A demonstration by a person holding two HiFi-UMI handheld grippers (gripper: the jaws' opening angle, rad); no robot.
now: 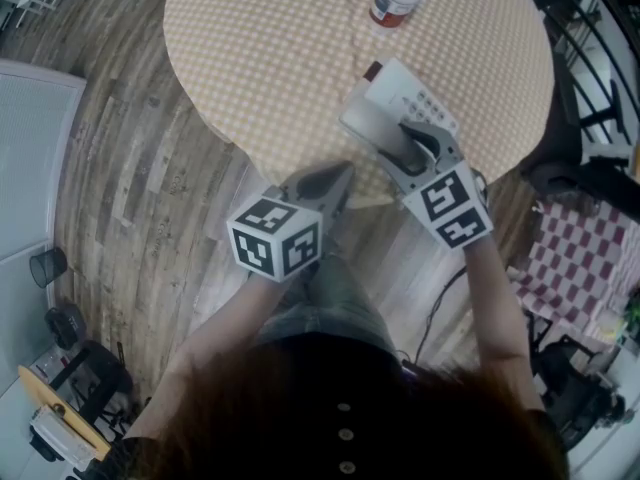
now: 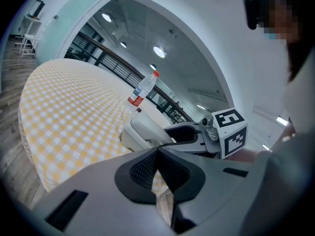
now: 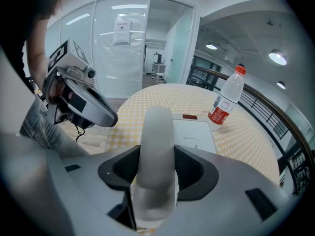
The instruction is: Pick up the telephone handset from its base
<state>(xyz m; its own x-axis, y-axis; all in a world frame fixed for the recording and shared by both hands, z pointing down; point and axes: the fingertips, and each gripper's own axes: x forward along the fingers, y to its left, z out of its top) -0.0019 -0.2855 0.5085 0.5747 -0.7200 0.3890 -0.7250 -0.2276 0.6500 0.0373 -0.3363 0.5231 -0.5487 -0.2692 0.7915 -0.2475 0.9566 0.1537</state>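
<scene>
Right gripper view: handset (image 3: 156,146) between jaws

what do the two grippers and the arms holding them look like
The left gripper and right gripper match: smooth grey plastic bodies tapering into two jaws lined with black ribbed pads. Each carries a white cube printed with black square markers. The forearms behind them are bare, with no sleeves showing.

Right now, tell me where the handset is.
In the right gripper view, the handset sits gripped in the right claw, just before the phone base, with the bottle beyond to the right.
</scene>
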